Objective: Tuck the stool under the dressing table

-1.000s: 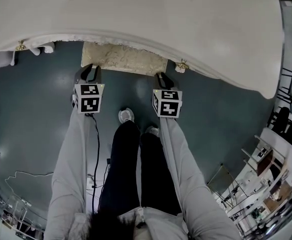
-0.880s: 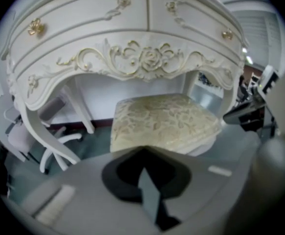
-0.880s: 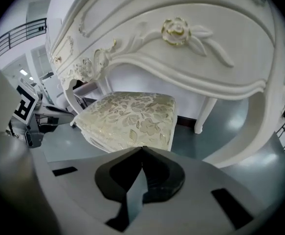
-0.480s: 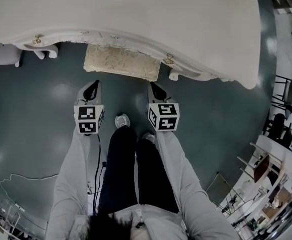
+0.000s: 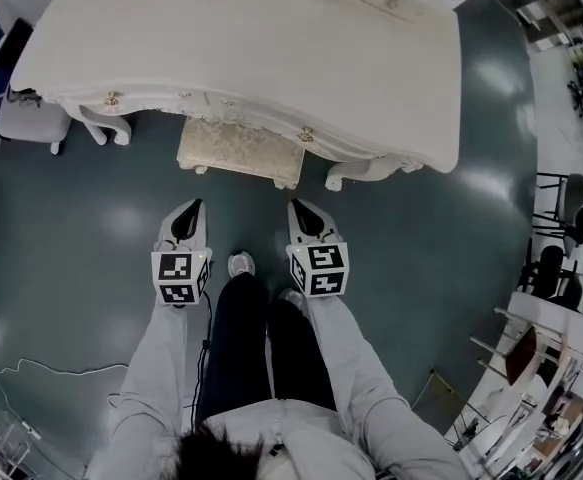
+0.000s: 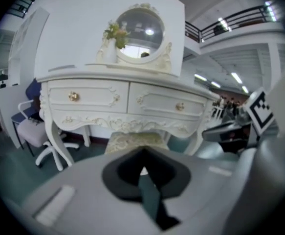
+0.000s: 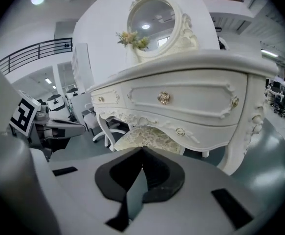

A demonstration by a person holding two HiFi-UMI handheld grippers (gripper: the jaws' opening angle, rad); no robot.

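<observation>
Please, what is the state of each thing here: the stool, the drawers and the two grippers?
stool: upright, partly under the dressing table, front part showing.
drawers: shut.
left gripper: shut, empty.
right gripper: shut, empty.

Glossy white painted dressing table [image 5: 271,58]; patterned cloth stool [image 5: 239,150] seat.
</observation>
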